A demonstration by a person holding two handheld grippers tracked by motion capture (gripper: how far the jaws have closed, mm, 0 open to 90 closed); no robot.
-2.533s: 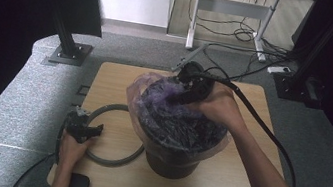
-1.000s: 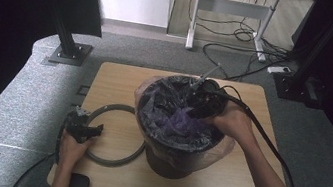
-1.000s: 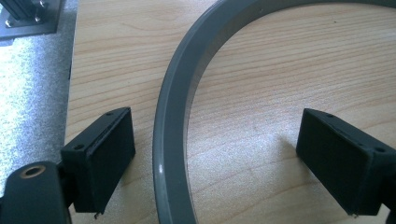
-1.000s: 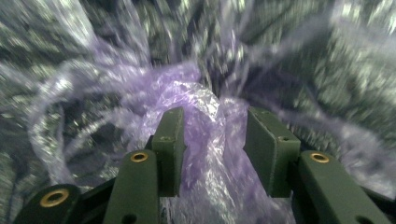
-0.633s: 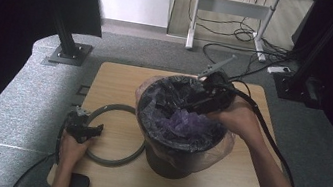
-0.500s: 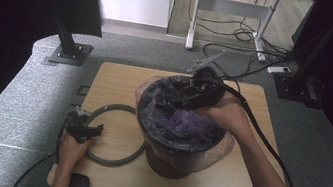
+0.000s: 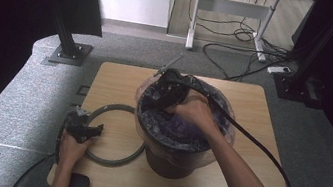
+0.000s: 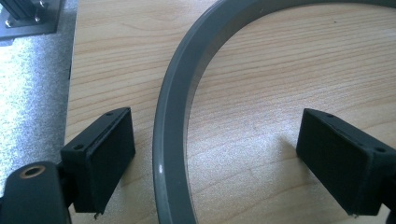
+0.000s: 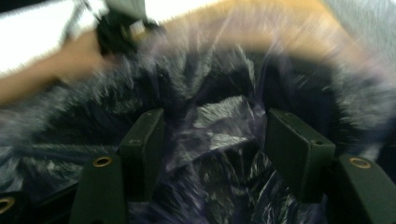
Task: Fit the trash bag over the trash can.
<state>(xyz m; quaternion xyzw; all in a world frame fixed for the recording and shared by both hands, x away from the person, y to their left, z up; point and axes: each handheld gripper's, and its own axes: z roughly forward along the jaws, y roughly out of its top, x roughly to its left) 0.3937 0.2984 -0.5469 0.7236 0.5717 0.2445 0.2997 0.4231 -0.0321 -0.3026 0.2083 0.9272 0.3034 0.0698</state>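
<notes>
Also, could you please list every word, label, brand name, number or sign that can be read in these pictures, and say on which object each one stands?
There is no readable text in these pictures.
The grey ring, the bin with its plastic liner, and the wooden table carry no visible print.
The left gripper and right gripper show only plain black jaws.
The right gripper view is blurred, so any small marking there could not be read.
</notes>
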